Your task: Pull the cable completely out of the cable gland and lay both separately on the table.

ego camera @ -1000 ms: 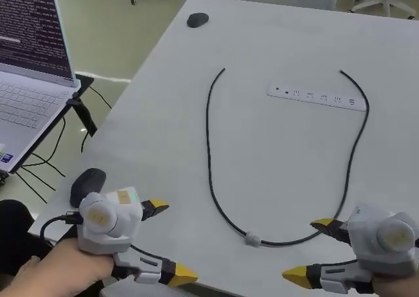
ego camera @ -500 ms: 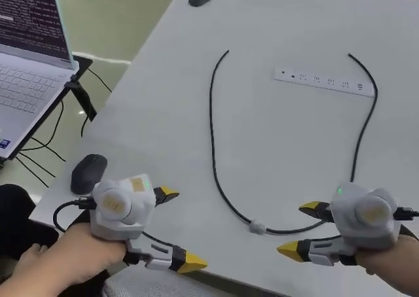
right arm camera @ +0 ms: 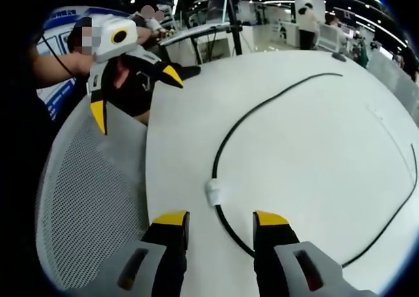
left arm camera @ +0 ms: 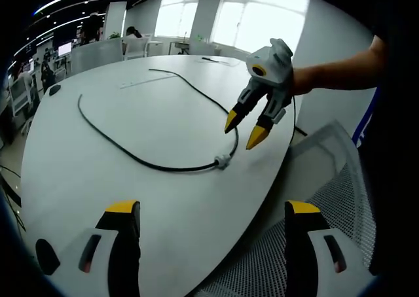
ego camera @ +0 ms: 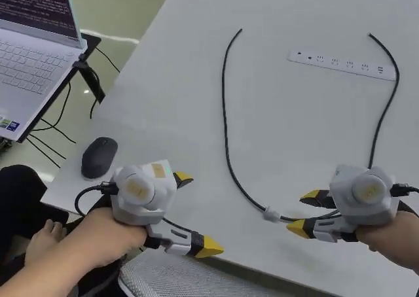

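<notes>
Both tongs open and empty, the right one lined up on the cable beside the gland.

The black cable (ego camera: 226, 114) lies in a long U on the table (ego camera: 294, 133), its two ends up level with the power strip (ego camera: 344, 65). The small white cable gland (ego camera: 270, 213) sits on the bottom of that loop, well away from the power strip on the person's side. The right gripper (ego camera: 300, 211) is further from the power strip again, just beside the gland, jaws apart with the cable running between them. The left gripper (ego camera: 201, 213) hangs wide open on the gland's other side, off the table's edge. To my eye the trick is one tong pinching the gland body squarely and the other taking the cable close beside it. The pull should then run straight along the cable's line so nothing slips.
</notes>
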